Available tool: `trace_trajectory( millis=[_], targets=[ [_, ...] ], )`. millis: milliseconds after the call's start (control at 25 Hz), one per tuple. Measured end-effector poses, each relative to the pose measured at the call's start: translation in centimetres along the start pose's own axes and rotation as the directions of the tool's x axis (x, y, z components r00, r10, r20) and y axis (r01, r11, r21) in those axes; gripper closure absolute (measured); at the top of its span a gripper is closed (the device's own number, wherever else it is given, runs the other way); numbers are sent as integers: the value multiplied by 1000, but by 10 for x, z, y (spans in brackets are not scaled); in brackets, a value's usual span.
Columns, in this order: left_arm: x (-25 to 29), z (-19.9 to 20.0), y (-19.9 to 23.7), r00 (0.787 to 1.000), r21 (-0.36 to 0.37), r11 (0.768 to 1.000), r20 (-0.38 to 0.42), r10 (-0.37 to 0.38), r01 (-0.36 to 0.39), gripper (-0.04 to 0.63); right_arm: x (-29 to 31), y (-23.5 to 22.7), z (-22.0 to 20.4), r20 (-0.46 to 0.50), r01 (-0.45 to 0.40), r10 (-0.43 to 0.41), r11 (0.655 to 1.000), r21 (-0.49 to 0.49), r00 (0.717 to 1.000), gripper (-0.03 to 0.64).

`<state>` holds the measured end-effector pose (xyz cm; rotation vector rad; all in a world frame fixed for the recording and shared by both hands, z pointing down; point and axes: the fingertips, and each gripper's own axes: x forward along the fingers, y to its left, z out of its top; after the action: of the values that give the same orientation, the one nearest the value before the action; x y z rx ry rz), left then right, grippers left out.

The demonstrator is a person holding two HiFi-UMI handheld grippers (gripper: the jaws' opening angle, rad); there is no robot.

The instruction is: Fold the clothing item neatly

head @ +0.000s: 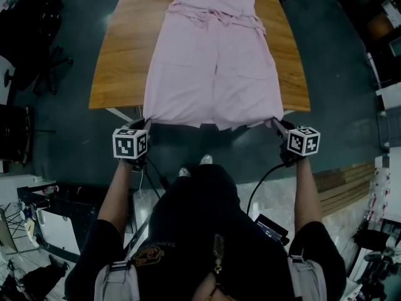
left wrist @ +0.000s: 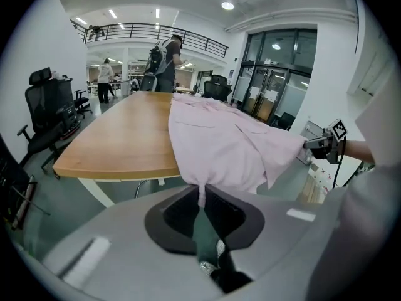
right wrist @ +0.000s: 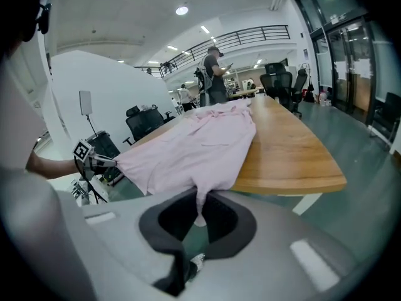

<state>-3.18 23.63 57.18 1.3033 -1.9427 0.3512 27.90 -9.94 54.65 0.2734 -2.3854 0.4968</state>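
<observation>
- One pale pink garment (head: 210,61), one wooden counter (head: 122,55), and two grippers: left gripper (head: 143,124) and right gripper (head: 276,123).
- Two marker cubes, one per gripper: left cube (head: 130,143) and right cube (head: 304,140). Both are white with black squares and sit just below the hem corners in the head view.
- Garment position: it lies lengthwise down the middle of the counter, from the top edge of the head view to the near counter edge. The hem overhangs that edge at frame centre.
- Left gripper: jaws closed on the lower-left hem corner. The left gripper view shows a pinched twist of pink cloth running down between the pads.
- Right gripper: jaws closed on the lower-right hem corner. The right gripper view shows the same pinch.
- Hem: drawn out between the two grippers, clear of the counter, sagging slightly at the middle.
- Garment, lower part: plain with no print, flat and wide. One vertical seam or slit runs down the centre, with two faint pocket outlines, one on either side of it.
- Garment, upper part: narrower and rumpled, with strips of cloth bunched across it. Whether these are sleeves or ties, I cannot tell.
- Background, left gripper view: two people stand beyond the far end of the counter. One is a person with a backpack (left wrist: 164,58); a second person (left wrist: 105,79) is farther off at upper left.
- One black office chair (left wrist: 47,115) stands at frame left, apart from the counter.
</observation>
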Motion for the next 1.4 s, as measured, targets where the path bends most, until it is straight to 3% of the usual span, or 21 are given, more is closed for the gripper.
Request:
trace_trajectory(
  millis=[360, 640, 840, 1120, 1400],
  targets=[
    [-19, 107, -5, 989, 58, 998, 145, -4, -5, 561, -14, 18, 96, 156, -55, 75, 990, -129, 985, 601],
    [8, 203, -14, 987, 136, 988, 149, 55, -76, 561, 6, -6, 178, 198, -135, 178, 968, -211, 964, 601],
    [38, 256, -5, 984, 181, 973, 131, 118, -141, 561, 33, -33, 222, 192, -156, 200, 963, -222, 961, 601],
    [103, 303, 38, 985, 198, 966, 72, 155, -167, 561, 83, -67, 260, 180, -112, 141, 980, -163, 973, 601],
    [183, 327, 80, 986, 195, 968, -24, 167, -159, 561, 139, -127, 269, 122, -22, 25, 999, -23, 992, 601]
  ],
)
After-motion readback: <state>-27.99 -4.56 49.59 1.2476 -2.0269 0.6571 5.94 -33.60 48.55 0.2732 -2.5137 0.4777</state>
